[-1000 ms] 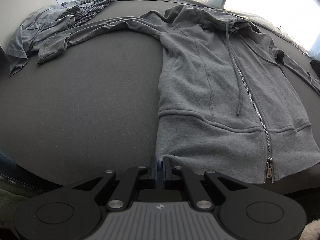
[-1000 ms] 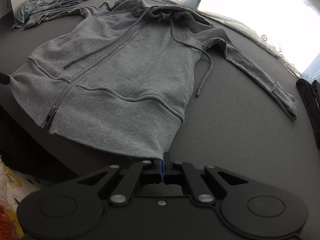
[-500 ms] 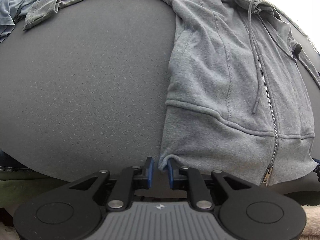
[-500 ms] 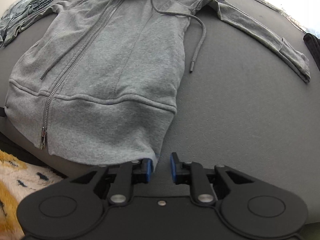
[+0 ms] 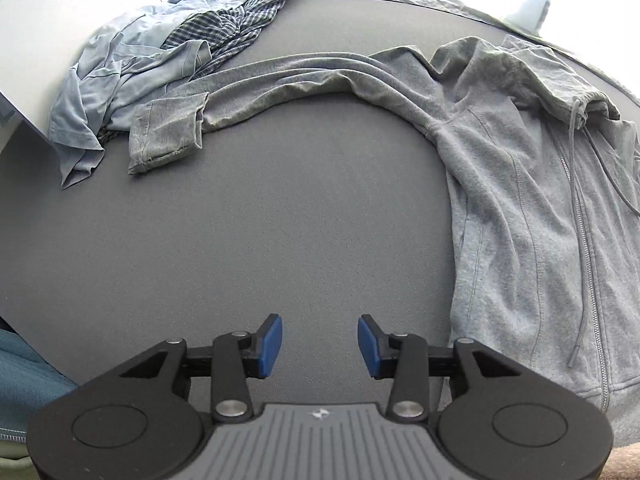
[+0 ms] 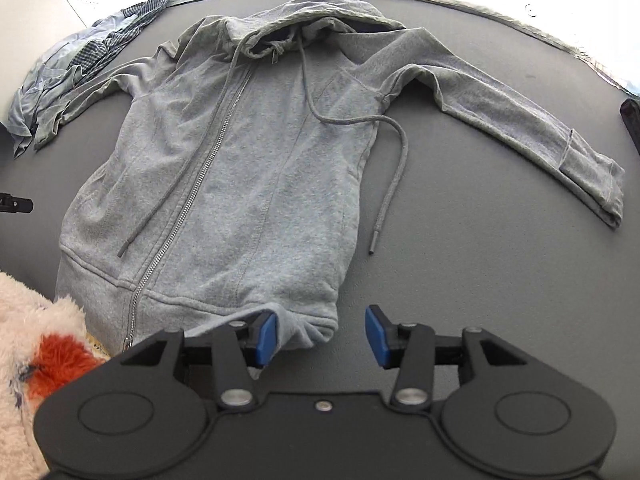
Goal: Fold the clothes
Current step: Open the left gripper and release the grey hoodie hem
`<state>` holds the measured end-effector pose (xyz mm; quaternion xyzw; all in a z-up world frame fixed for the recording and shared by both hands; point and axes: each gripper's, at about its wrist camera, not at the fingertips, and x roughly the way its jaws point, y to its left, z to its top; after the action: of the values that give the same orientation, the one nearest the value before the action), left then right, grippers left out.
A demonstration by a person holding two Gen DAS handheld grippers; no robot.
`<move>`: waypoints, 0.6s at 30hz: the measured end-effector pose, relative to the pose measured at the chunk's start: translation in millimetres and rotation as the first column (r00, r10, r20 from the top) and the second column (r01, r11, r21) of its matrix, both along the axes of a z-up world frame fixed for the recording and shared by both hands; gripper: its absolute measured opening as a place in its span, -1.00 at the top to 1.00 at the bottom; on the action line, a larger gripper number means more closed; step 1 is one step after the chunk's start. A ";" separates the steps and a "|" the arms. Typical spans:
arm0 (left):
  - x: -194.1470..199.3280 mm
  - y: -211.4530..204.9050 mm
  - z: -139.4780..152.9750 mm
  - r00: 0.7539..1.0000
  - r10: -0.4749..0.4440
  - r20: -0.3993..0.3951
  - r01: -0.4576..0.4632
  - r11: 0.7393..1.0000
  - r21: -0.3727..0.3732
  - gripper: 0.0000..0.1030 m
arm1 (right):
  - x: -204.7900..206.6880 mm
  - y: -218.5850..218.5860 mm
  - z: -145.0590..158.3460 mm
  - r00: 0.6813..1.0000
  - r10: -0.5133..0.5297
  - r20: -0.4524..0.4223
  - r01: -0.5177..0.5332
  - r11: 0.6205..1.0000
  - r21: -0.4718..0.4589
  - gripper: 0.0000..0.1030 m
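Note:
A grey zip hoodie (image 6: 248, 184) lies flat, front up, on the dark grey table (image 6: 480, 248), with both sleeves spread out and the hood at the far side. In the left wrist view the hoodie (image 5: 532, 216) fills the right side, and its sleeve (image 5: 256, 92) runs left to a cuff (image 5: 168, 136). My left gripper (image 5: 320, 346) is open and empty over bare table, left of the hoodie's hem. My right gripper (image 6: 320, 334) is open and empty at the hem's right corner, which bunches by its left finger (image 6: 266, 334).
A pile of light blue and checked clothes (image 5: 160, 56) lies at the table's far left, touching the sleeve cuff. A fluffy cream and orange fabric (image 6: 36, 352) shows at the near left edge. A dark object (image 6: 631, 120) sits at the far right.
Both grippers were shut on the hoodie's hem corners a second ago. They have opened wide and let go. The left gripper has moved left, away from the hem.

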<state>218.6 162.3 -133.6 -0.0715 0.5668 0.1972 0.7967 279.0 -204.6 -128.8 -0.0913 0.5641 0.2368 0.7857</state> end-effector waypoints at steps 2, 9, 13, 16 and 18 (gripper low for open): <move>18.6 0.2 -1.5 1.000 -0.026 -0.010 0.026 0.999 0.024 0.14 | 8.8 -0.5 6.4 1.000 0.007 -0.011 -0.007 1.000 0.012 0.09; 88.7 -1.1 -10.0 0.995 -0.098 0.004 0.098 0.995 -0.001 0.05 | 42.7 -10.5 26.2 0.998 0.002 -0.064 0.003 0.997 0.072 0.02; 139.5 -5.0 -13.3 0.987 -0.158 -0.004 0.158 0.987 0.016 0.05 | 62.7 -1.8 37.7 0.996 0.038 -0.075 -0.029 0.992 0.122 0.02; 174.2 -11.4 -10.3 0.969 -0.246 0.009 0.246 0.969 0.032 -0.02 | 77.3 -0.9 46.6 0.996 0.050 -0.075 -0.039 0.990 0.133 0.03; 192.8 -15.1 -11.0 0.957 -0.291 0.015 0.290 0.956 0.038 -0.08 | 87.0 -0.3 52.5 0.996 0.057 -0.075 -0.046 0.989 0.141 0.07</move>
<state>411.4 147.2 -144.6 0.0246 0.5595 0.0871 0.8239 366.0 -204.9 -76.2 -0.0417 0.5742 0.2992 0.7610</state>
